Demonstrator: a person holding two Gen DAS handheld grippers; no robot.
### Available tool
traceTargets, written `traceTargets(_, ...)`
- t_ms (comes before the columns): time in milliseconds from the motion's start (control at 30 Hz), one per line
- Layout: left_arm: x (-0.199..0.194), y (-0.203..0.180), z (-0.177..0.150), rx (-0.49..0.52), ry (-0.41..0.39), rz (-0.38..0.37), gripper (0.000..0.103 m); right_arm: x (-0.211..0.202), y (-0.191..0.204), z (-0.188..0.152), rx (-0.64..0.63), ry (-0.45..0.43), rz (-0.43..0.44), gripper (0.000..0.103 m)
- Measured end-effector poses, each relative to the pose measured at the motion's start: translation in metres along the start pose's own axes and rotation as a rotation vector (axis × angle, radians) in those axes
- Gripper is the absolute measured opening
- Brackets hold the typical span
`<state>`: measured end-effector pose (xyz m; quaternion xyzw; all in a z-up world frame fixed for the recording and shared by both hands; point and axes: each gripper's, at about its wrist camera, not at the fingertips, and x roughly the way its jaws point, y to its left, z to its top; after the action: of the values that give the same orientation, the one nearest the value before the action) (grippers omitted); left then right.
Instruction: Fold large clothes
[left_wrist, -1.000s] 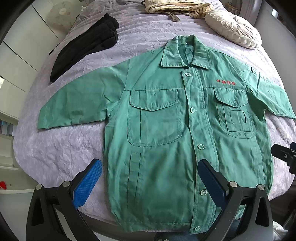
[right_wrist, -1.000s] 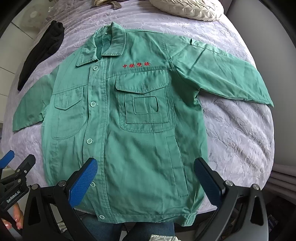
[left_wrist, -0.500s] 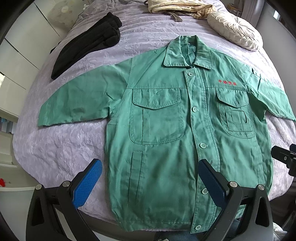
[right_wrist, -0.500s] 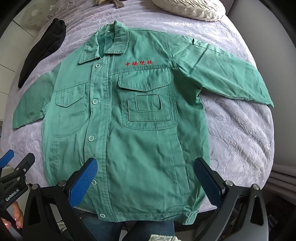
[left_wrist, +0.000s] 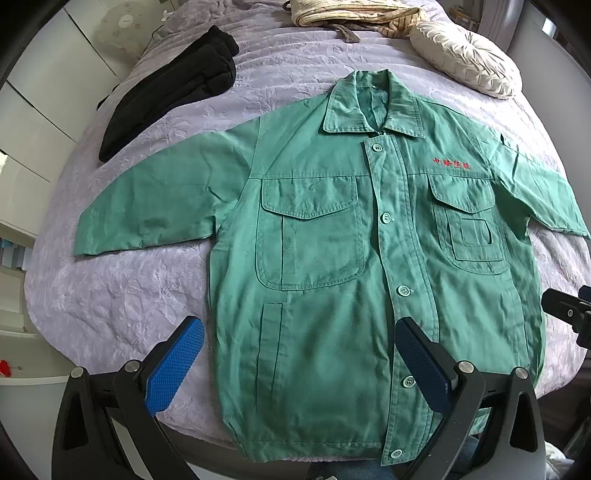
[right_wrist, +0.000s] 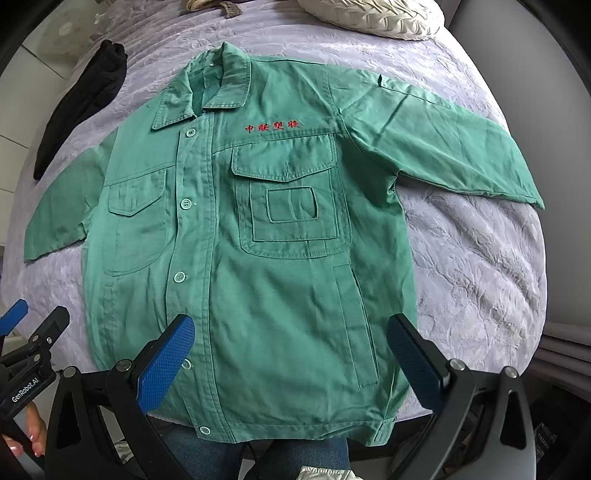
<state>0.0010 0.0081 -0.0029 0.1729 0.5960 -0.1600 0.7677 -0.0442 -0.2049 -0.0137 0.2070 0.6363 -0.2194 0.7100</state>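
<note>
While the green jacket lies flat and face up on the lavender bedspread, buttoned, both sleeves spread out to the sides, no fold shows yet, so the whole task looks to be ahead. The left gripper and the right gripper hang over the hem near the bed's edge, each with jaws wide apart and holding nothing. Red embroidered Chinese characters, 4 of them, sit above the chest pocket. "GenRobot.AI" is printed on the left gripper's body.
</note>
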Motion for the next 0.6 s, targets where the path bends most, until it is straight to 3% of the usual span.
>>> traceTargets(333, 0.012, 0.008, 0.001, -0.01, 0.044, 0.017, 0.103, 0.005, 0.0, 0.005, -0.001, 0.006, -0.005, 0.103)
traceTargets(600, 0.052, 0.046, 0.001, -0.109, 0.073, -0.012, 0.103, 0.024, 0.018, 0.008, -0.051, 0.024, -0.038, 0.103)
